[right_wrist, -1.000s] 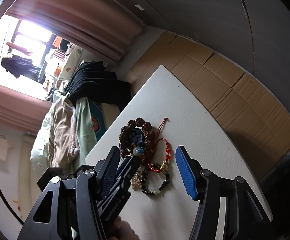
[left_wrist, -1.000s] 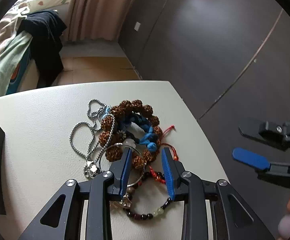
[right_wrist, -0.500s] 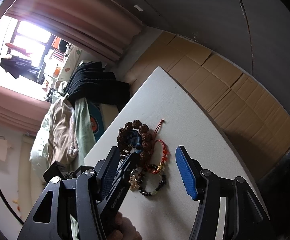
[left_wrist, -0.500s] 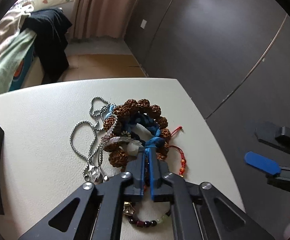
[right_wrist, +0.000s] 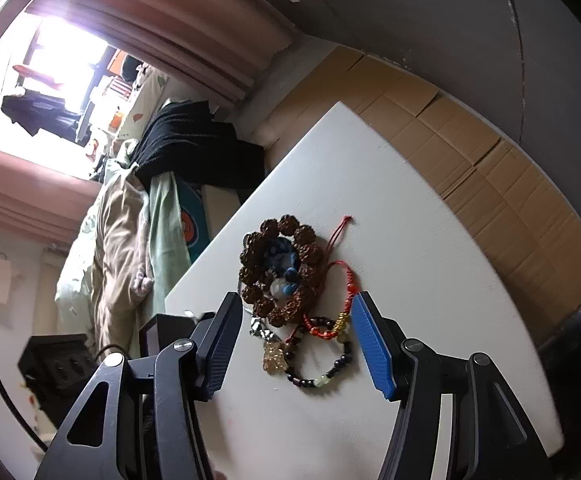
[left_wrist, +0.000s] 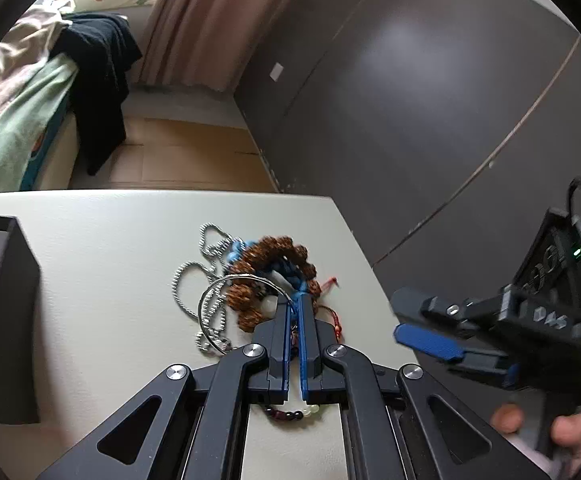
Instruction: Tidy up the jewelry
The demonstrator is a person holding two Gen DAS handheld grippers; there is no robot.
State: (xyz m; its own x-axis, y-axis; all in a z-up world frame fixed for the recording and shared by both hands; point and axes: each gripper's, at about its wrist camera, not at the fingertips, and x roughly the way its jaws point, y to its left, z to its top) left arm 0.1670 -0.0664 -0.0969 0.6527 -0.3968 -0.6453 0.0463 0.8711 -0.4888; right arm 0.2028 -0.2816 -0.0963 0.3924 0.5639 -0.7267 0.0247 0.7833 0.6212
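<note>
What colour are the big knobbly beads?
Reddish brown; the knobbly bead bracelet shows best in the right wrist view.

Left claw (left_wrist: 295,306) pinched — right claw (right_wrist: 296,344) spread.

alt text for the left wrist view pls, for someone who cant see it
The left claw is shut on a thin silver bangle at the near edge of a tangled jewelry pile on a white table. The pile holds a brown seed-bead bracelet, a silver chain and red cord. The right claw hovers open at right; a dark box stands at left.
</note>
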